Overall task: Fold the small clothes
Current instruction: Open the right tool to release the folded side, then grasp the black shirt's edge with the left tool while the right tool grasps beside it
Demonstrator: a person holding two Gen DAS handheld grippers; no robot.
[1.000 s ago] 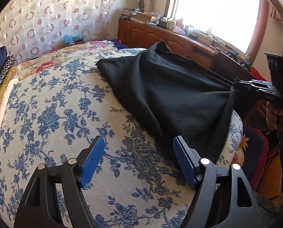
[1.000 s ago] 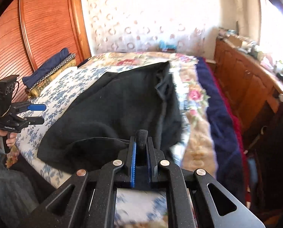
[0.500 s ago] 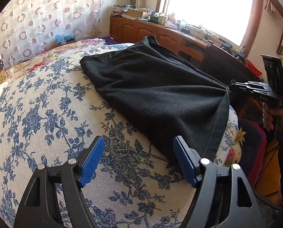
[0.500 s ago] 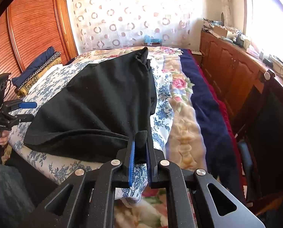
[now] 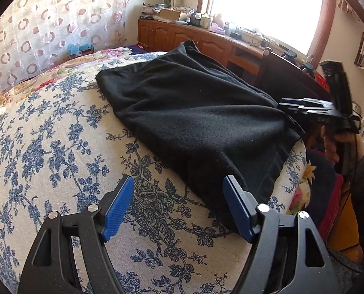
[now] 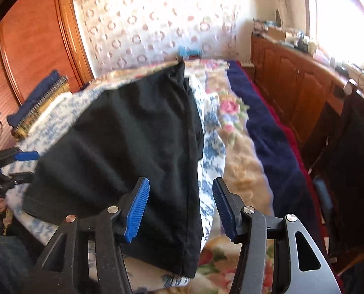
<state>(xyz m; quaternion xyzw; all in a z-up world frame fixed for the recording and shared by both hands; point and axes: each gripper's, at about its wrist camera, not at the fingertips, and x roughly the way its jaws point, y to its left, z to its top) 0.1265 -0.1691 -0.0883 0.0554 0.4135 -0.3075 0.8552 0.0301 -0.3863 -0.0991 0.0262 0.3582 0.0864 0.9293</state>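
A black garment (image 5: 194,112) lies spread on the blue floral bedspread (image 5: 59,147). One edge hangs over the near side of the bed. My left gripper (image 5: 178,181) hovers open over the bedspread just beside the garment's near corner, with nothing between its blue pads. In the right wrist view the same garment (image 6: 137,134) runs away from me. My right gripper (image 6: 180,183) has its jaws opening; the garment's seamed edge lies between them, but neither pad touches the cloth. The right gripper (image 5: 287,106) also shows at the garment's far corner, held by a hand.
A wooden cabinet (image 5: 182,34) with clutter runs under the bright window. A dark chair (image 5: 287,78) stands close to the bed. Folded fabrics (image 6: 35,103) are stacked by the wooden wardrobe (image 6: 35,36). A navy blanket (image 6: 267,134) lies along the bed's right side.
The right gripper was shut on the garment's corner; its jaws have parted, the cloth has dropped onto the bed edge, and the gripper has sunk. The left gripper stays open.
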